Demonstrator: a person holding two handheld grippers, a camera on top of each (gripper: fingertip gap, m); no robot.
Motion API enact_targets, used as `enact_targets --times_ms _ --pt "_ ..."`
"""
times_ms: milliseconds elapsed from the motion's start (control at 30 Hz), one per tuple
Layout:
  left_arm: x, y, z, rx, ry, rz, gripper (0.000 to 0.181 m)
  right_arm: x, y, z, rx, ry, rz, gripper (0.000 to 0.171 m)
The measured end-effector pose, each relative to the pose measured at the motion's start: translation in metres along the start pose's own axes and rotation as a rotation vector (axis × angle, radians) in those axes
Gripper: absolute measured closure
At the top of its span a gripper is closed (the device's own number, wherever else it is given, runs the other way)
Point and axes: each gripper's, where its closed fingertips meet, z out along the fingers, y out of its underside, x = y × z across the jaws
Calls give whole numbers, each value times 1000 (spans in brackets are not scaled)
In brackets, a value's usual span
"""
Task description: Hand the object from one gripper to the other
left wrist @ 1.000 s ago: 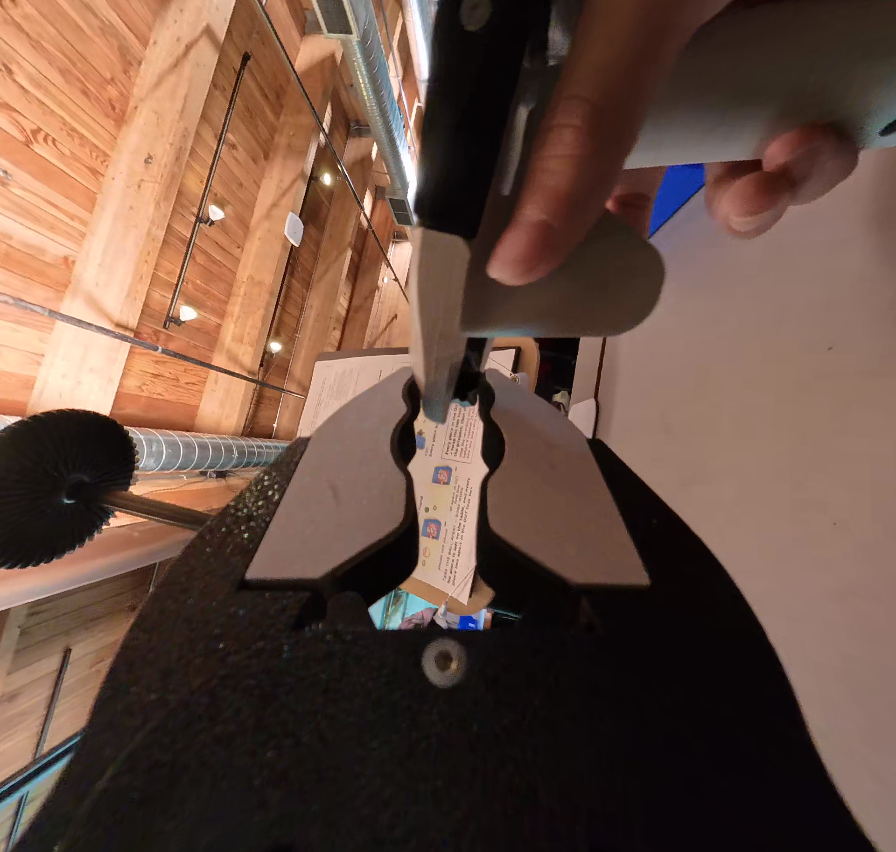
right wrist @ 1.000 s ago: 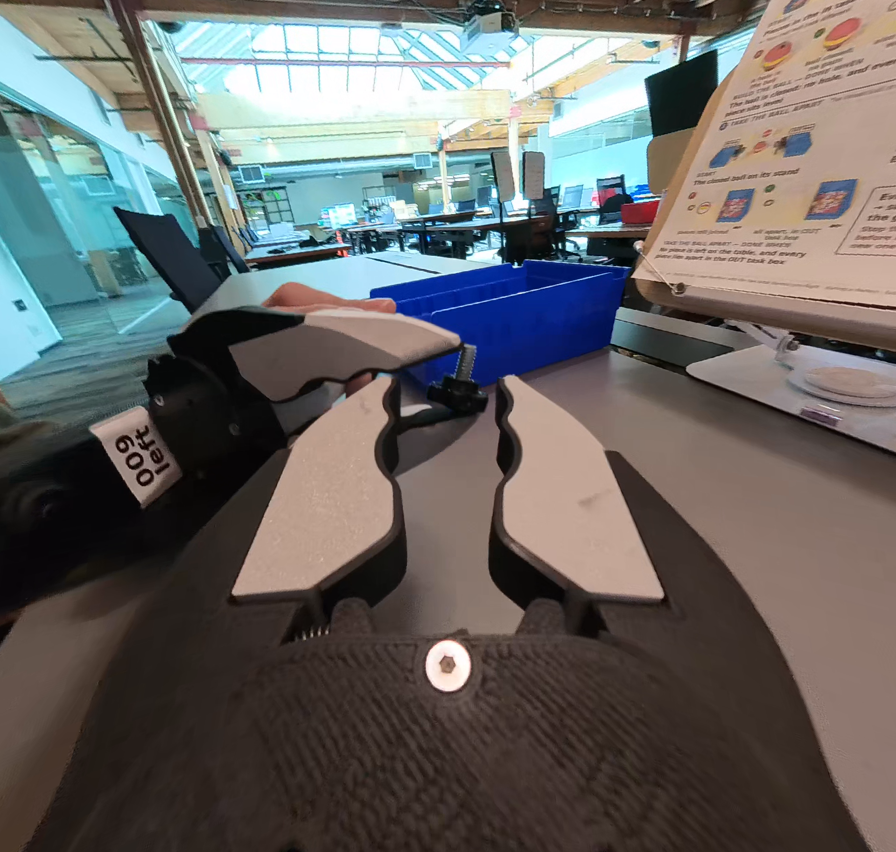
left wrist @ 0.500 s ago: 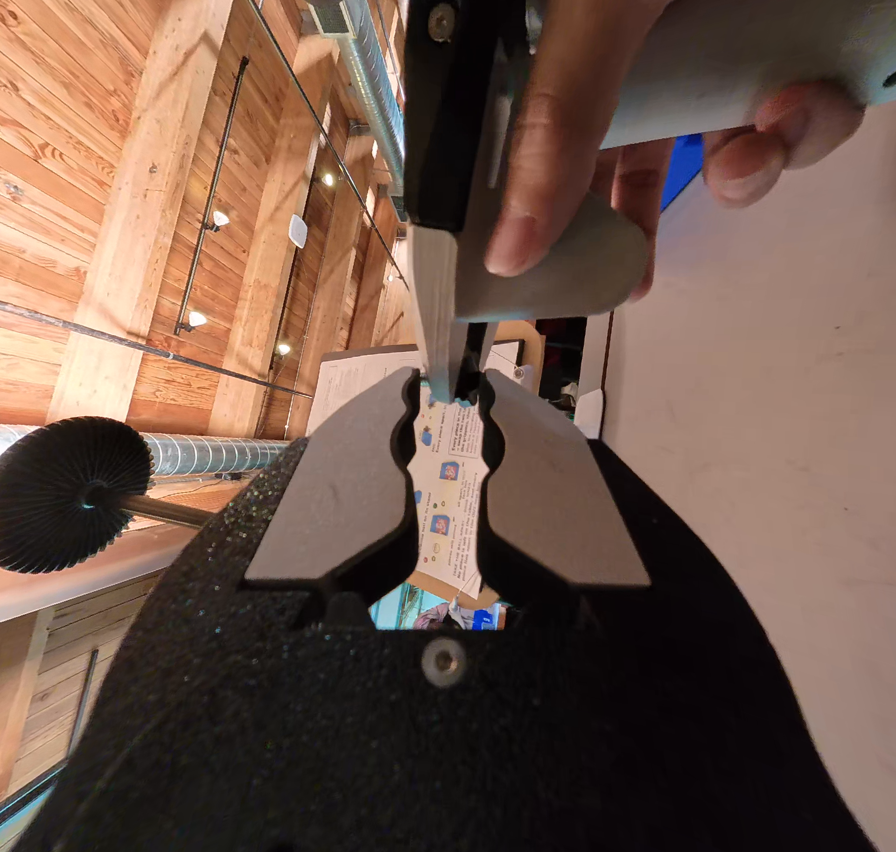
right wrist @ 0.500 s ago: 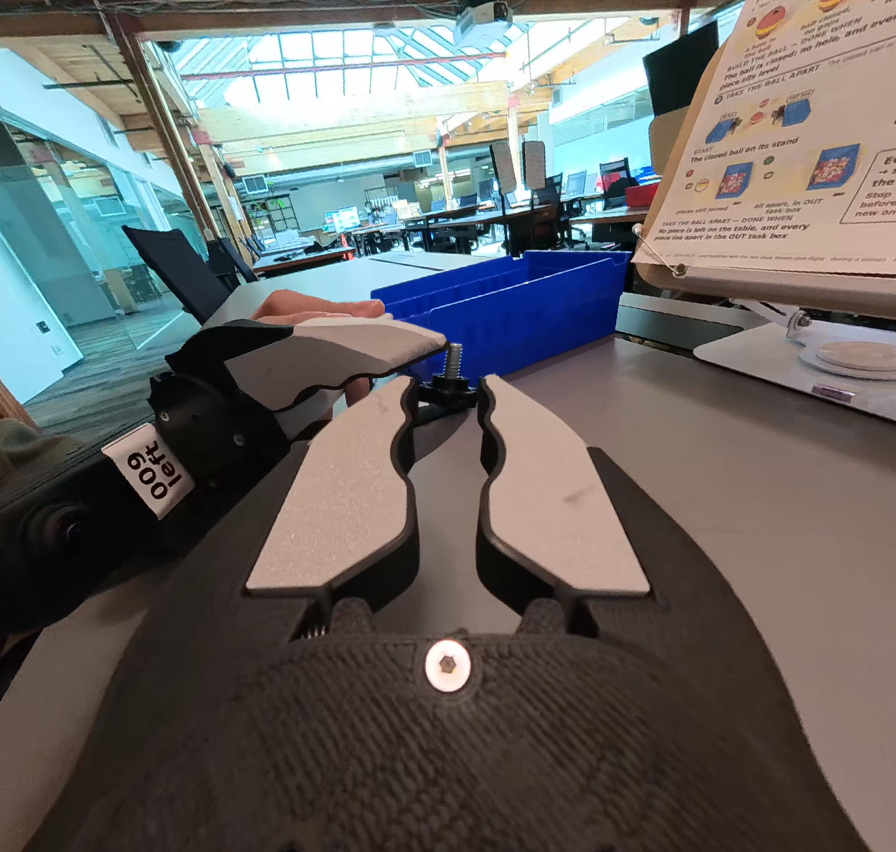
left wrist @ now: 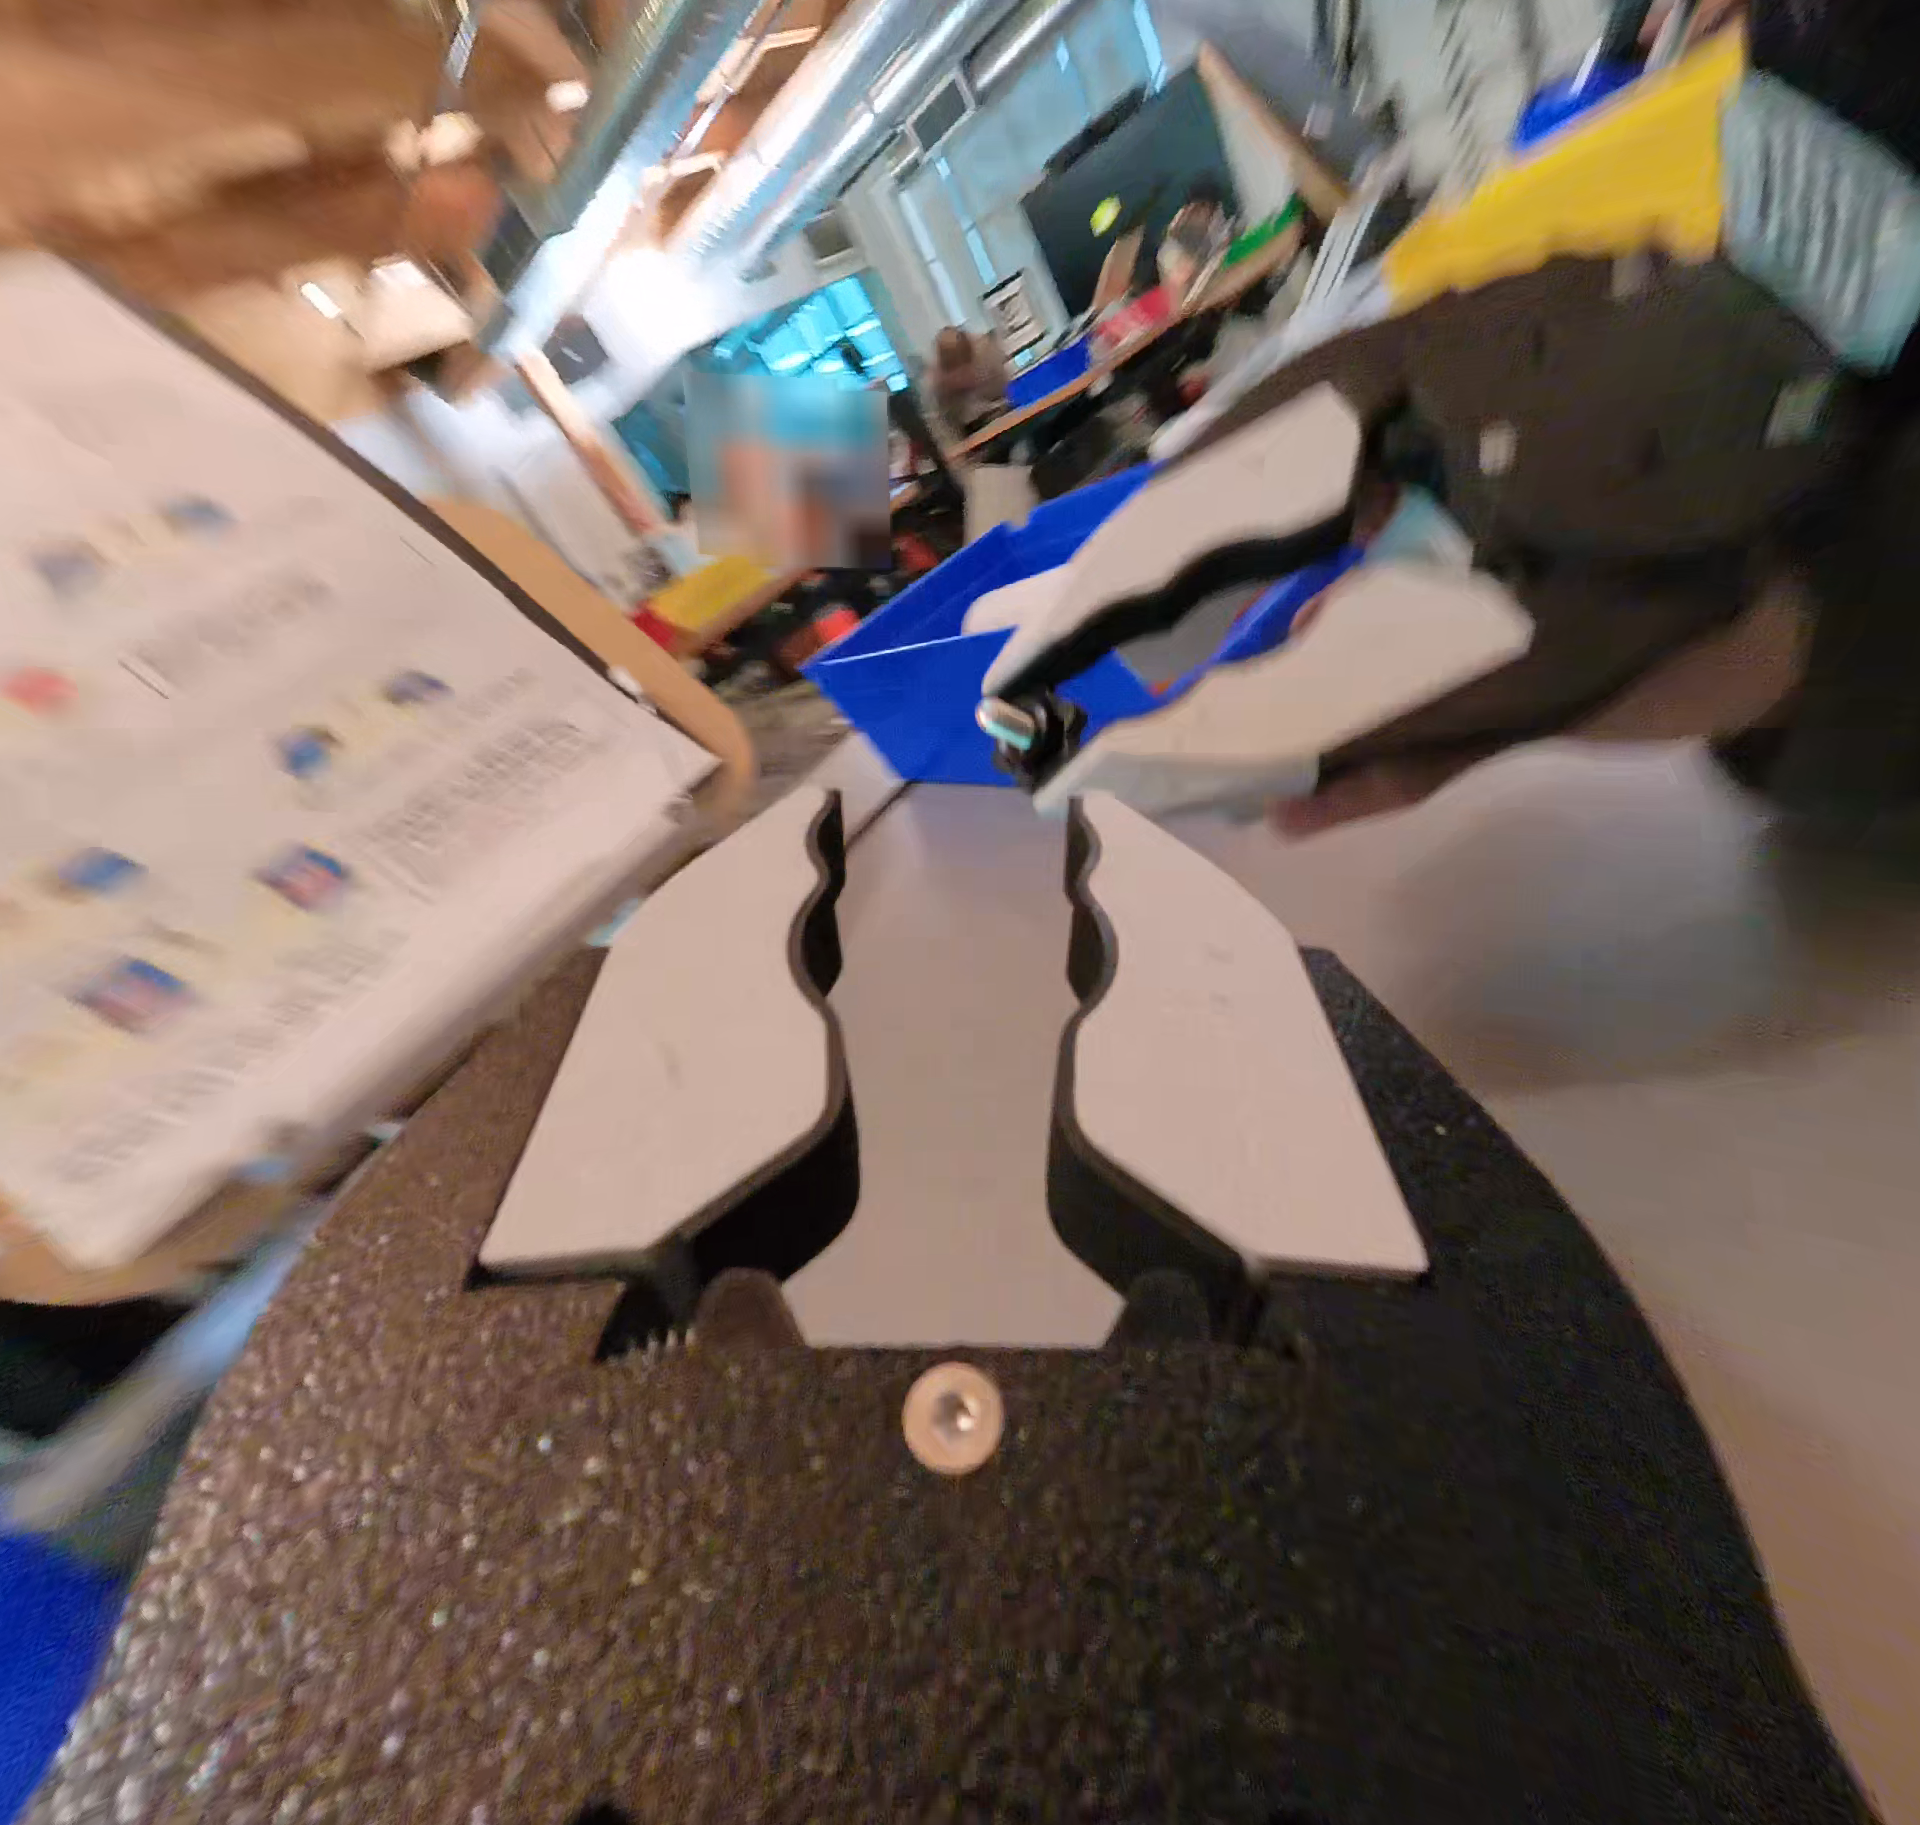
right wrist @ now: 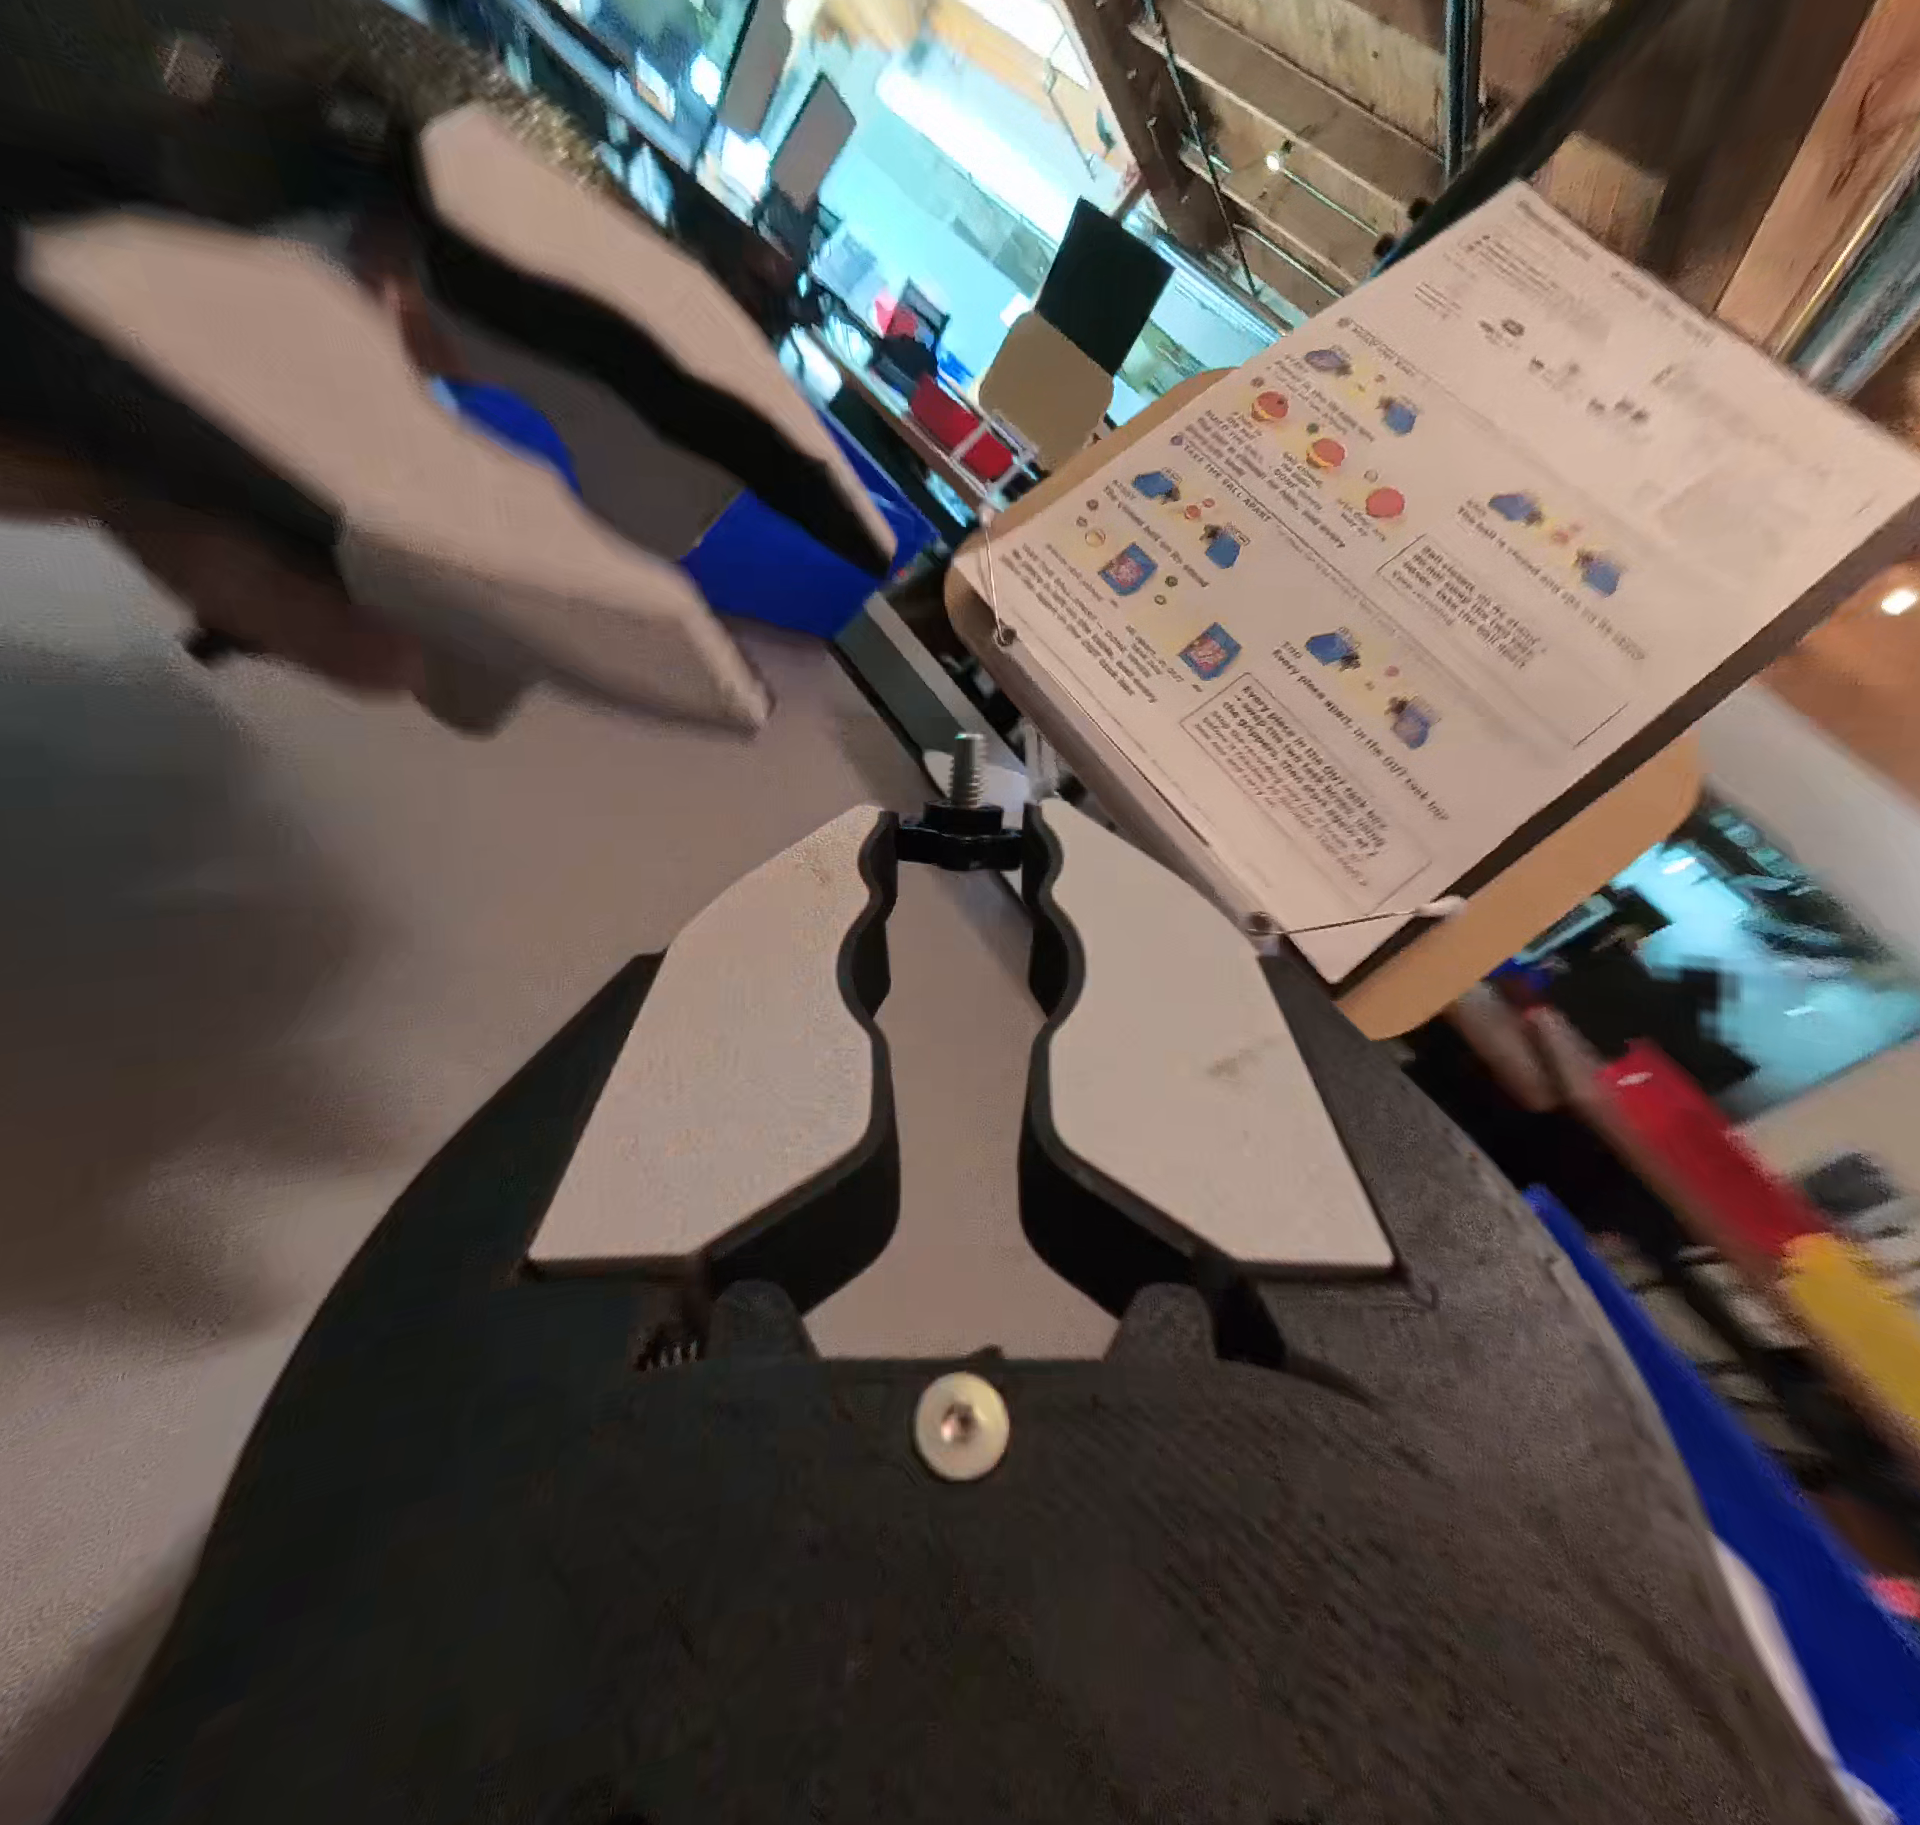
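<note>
Your right gripper (right wrist: 951,835) pinches the thumb screw (right wrist: 958,819) by its black knob at the fingertips, threaded stud pointing up, clear above the counter (right wrist: 208,944). Your left gripper (left wrist: 951,819) stands wide with nothing between its fingers, so the handover looks done on the receiving side. Next, you likely need to carry the screw steadily without loosening the narrow tip grip. The blue bin (left wrist: 914,674) sits at twelve o'clock in the left wrist view; its contents are hidden behind its wall.
</note>
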Motion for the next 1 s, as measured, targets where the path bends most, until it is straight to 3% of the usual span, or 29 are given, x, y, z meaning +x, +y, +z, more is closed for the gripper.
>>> enact_targets --times_ms 133,233,467,733,1000 --pt "2 2 -1 -18 203 -477 148 -14 6 4 -52 -3 -284 148" --pt "11 10 -2 -90 321 -652 149 -22 4 5 -52 -6 -404 148" --pt "30 28 -1 -226 395 -681 158 -27 3 5 -52 -16 -498 148" --pt "26 36 -1 -269 367 -701 159 -38 6 7 -74 -64 -588 148" --pt "29 41 -3 -313 374 -725 176 -46 11 9 -101 -105 -631 148"
